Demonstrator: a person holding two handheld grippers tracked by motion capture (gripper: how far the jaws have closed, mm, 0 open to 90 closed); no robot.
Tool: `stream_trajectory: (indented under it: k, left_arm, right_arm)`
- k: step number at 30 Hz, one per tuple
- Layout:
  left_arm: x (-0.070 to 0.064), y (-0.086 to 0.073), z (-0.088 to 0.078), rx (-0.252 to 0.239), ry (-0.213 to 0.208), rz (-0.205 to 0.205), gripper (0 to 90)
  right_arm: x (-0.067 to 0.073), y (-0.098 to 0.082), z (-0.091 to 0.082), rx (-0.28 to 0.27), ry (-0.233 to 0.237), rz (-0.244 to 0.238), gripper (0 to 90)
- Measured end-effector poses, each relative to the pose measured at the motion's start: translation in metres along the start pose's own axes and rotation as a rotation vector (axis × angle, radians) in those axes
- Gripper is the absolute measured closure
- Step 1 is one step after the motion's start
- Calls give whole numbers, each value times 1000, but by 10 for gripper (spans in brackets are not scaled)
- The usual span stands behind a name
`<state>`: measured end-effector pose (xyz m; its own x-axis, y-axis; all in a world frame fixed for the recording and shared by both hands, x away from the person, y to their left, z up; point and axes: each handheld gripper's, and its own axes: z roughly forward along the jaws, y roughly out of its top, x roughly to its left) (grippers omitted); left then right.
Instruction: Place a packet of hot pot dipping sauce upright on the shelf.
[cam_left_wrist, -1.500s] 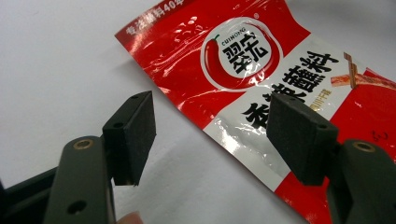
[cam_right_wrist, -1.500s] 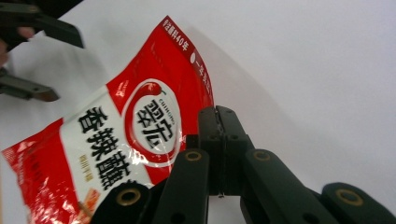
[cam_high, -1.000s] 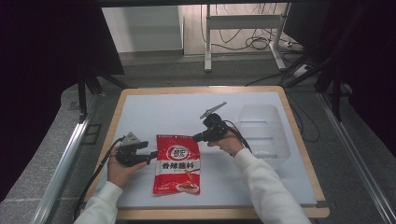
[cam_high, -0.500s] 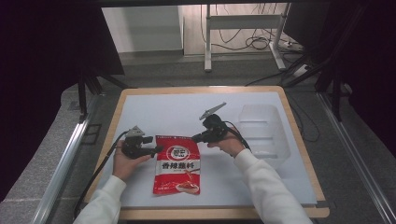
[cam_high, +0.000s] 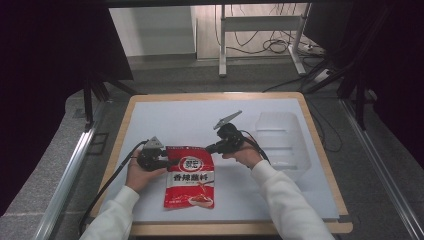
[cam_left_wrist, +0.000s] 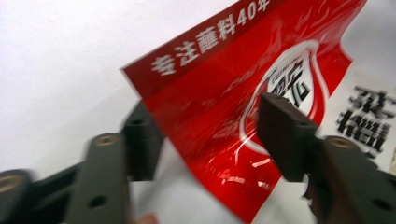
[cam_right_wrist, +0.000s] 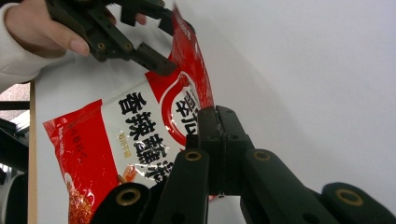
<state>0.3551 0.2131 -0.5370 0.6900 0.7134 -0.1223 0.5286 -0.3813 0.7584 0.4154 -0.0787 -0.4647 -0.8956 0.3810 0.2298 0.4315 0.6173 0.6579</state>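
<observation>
Glossy red film makes up the sauce packet (cam_high: 190, 176), a flat rectangular pouch with a white panel of bold black characters, a white-rimmed shield-shaped emblem near its top and a photo of red sauce at its lower end; its surface throws creased, shiny highlights. It lies on the matte white mat (cam_high: 165, 120) of the wood-edged table (cam_high: 320, 145), with its top edge raised off the mat and the rest flat. At the packet's top right corner the right tongs (cam_high: 207, 148), black and angular with round brass-coloured rivets, have their two flat jaws pressed fully together; in the right gripper view they (cam_right_wrist: 218, 135) pinch the thin film edge just beside the emblem. At the packet's top left corner the left tongs (cam_high: 166, 162) stand partly open and have just been closing; in the left gripper view their (cam_left_wrist: 210, 135) blocky jaws sit one on each side of the lifted red corner, and the pads are not yet pressing on it. Both hands wear white sleeves, and a black cable trails from each tool. Right of the packet, well apart from it, stands a clear plastic tray (cam_high: 282, 142), rectangular with rounded corners and a ribbed floor.
</observation>
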Motion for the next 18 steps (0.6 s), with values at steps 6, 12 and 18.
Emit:
stream_trajectory:
  k: [6, 12, 18]
  left_arm:
    - [-4, -5, -12, -17, -16, 4, 619]
    - [-17, -9, -19, 5, 14, 100, 705]
    - [-17, -11, -17, 22, 4, 116, 783]
  right_arm:
    - [-2, -2, 0, 2, -7, 1, 890]
    - [-2, -5, 0, 3, -13, 1, 890]
    - [-1, -7, 0, 3, -12, -1, 890]
